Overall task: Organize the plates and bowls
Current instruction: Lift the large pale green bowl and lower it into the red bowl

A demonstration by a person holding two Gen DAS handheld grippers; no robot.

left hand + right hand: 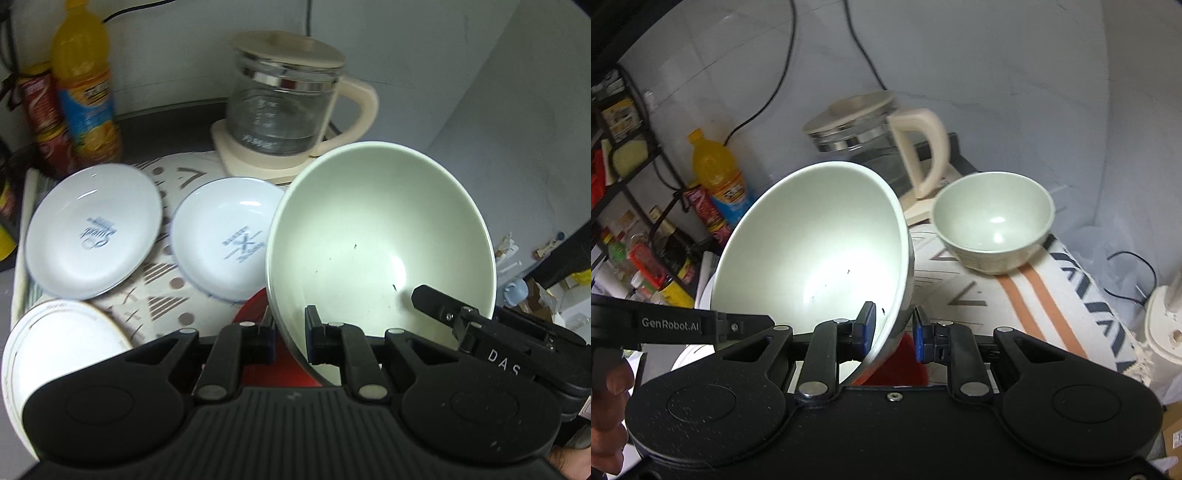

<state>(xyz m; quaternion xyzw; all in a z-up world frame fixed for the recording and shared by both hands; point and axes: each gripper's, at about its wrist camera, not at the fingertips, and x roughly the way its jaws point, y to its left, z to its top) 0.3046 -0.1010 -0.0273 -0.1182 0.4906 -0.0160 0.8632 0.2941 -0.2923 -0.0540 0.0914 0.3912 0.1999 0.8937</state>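
A large pale green bowl (380, 236) is held tilted above the table by both grippers. My left gripper (290, 332) is shut on its near-left rim. My right gripper (894, 328) straddles the bowl's (812, 251) right rim, one finger inside, one outside with a small gap. Two white printed plates (94, 236) (225, 236) lie on the patterned cloth. A gold-rimmed white plate (55, 339) lies at the near left. A red dish (255, 314) sits under the held bowl. A smaller green bowl (993, 225) stands upright on the cloth to the right.
A glass kettle (284, 107) with a cream handle stands on its base at the back. An orange juice bottle (85, 81) and a red snack can (44, 110) stand at the back left. A shelf of jars (635, 236) is at the left. A white appliance (1167, 325) is at the right.
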